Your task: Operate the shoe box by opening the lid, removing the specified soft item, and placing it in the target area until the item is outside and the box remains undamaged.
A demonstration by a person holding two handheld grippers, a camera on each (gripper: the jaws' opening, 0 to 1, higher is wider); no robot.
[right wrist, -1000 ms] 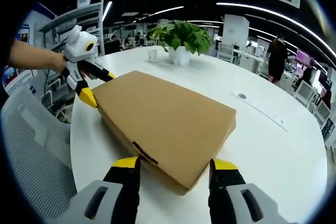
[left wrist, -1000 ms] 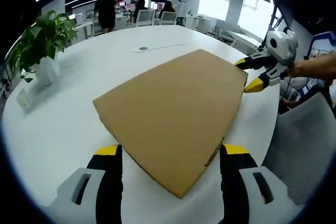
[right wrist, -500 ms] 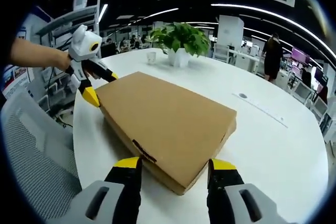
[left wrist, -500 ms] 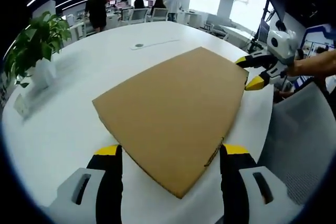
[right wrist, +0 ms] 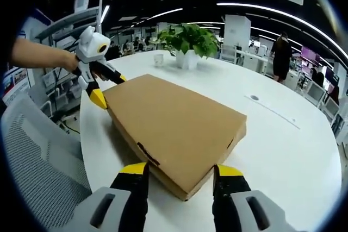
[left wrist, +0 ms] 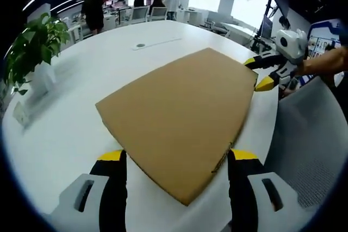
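A flat brown cardboard shoe box (left wrist: 179,112) lies on the white round table (left wrist: 70,129) with its lid down. My left gripper (left wrist: 176,156) is open, and its yellow-tipped jaws stand either side of the box's near corner. In the left gripper view my right gripper (left wrist: 258,73) is at the box's far right corner, held by a hand and open. In the right gripper view the box (right wrist: 174,123) lies ahead, and my right gripper (right wrist: 180,169) straddles its near corner. The left gripper (right wrist: 109,88) stands open at the box's far left corner.
A potted plant (left wrist: 35,47) (right wrist: 187,39) stands on the table beyond the box. A grey mesh chair (left wrist: 310,150) (right wrist: 38,172) sits at the table's edge beside me. A round port (left wrist: 141,45) and a thin strip lie on the table farther off. People stand among desks behind.
Both views have shifted slightly with my hands. The box lies still with its lid down, and both grippers keep their places at opposite corners.
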